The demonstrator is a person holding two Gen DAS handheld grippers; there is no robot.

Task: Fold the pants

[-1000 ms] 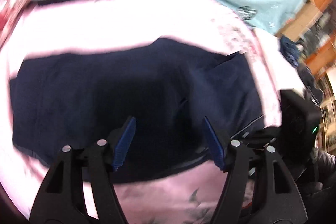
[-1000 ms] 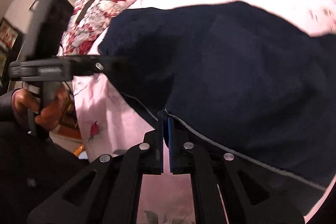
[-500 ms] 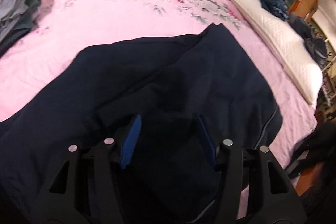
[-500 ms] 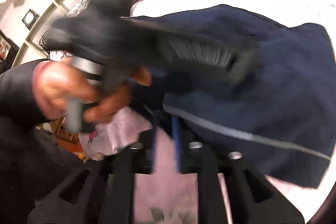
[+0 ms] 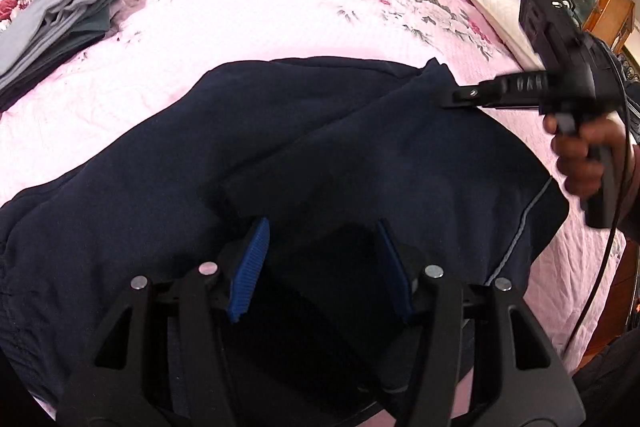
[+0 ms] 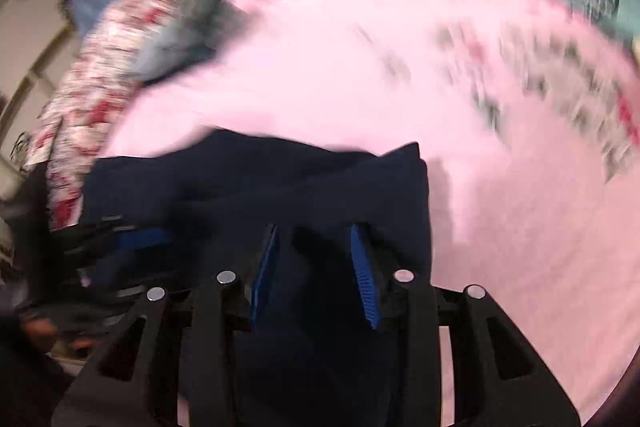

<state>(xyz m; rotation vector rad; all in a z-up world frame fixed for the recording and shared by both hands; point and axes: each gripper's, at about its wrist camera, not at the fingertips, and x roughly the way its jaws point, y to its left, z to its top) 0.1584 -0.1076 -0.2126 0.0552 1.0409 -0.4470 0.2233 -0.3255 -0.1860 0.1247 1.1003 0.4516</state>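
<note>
Pink floral bedspread [image 5: 280, 27] beneath navy pants [image 5: 160, 187], folded over at centre. Grey clothes pile [image 5: 60, 11] at ten o'clock. Left tool [image 5: 320, 259] gaping, empty above pants. Right tool [image 6: 316, 267] likewise parted, at three o'clock.

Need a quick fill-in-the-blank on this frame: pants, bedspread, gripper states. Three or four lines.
1. The pants are dark ____ in colour.
2. They lie on a ____ floral bedspread.
3. The left gripper has its jaws ____.
4. The right gripper has its jaws ____.

Missing words: navy; pink; open; open
</note>
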